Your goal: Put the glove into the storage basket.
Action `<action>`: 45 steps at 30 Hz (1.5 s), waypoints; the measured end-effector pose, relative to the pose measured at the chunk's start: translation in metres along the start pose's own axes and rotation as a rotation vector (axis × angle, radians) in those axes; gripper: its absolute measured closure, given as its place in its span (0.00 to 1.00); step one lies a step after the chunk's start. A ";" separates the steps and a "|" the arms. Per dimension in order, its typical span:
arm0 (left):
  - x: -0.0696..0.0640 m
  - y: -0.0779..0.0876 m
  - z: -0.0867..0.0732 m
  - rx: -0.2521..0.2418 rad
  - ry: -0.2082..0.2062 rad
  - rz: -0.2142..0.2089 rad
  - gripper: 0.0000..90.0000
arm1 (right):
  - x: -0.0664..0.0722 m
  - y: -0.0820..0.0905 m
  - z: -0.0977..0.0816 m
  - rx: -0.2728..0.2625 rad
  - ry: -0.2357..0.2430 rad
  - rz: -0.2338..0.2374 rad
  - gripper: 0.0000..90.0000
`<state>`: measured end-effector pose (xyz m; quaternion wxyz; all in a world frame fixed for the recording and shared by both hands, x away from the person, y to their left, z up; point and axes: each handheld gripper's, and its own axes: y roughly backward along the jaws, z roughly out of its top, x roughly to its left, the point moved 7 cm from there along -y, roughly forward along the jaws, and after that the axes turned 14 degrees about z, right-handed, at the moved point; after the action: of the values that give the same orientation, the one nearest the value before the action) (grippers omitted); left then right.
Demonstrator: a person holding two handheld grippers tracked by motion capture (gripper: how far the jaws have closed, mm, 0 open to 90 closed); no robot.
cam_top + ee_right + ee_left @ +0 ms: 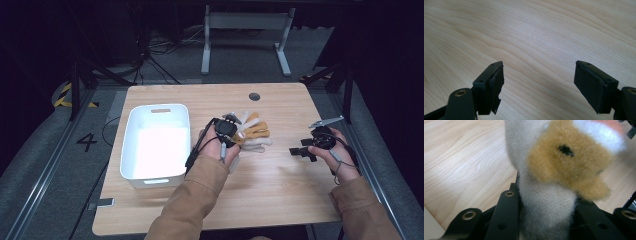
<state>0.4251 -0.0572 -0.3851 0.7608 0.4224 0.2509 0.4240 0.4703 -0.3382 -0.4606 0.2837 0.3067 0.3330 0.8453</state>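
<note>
Between the left gripper (544,220)'s jaws sits a fuzzy plush toy (564,167) (tan-and-white); right gripper (539,87) gapes.

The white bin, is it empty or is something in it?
Empty. The white bin shows just its bare white bottom; the plush toy lies outside on the table.

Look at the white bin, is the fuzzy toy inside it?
No, the white bin holds nothing; the fuzzy toy lies on the table beside it.
</note>
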 end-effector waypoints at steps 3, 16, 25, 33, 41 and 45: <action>0.002 -0.001 0.004 0.006 0.029 0.000 0.81 | -0.001 0.000 -0.001 0.005 -0.002 -0.001 0.28; 0.014 0.005 0.015 -0.011 0.121 0.014 0.81 | -0.011 -0.011 -0.001 0.071 0.094 0.005 0.52; 0.029 0.020 0.010 -0.036 0.159 0.036 0.81 | -0.020 -0.021 0.007 0.058 0.109 -0.014 0.52; 0.055 0.041 0.000 -0.048 0.216 0.073 0.81 | -0.016 -0.030 0.017 0.028 0.098 0.041 0.56; 0.079 0.053 -0.005 -0.063 0.280 0.107 0.81 | -0.012 -0.035 0.019 -0.017 0.111 0.089 0.52; 0.085 0.057 -0.007 -0.054 0.288 0.113 0.81 | -0.012 -0.041 0.013 0.043 0.098 0.092 0.53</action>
<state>0.4391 0.0352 -0.3426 0.7031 0.3500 0.3218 0.5288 0.4982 -0.3161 -0.4866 0.2212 0.2859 0.3502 0.8641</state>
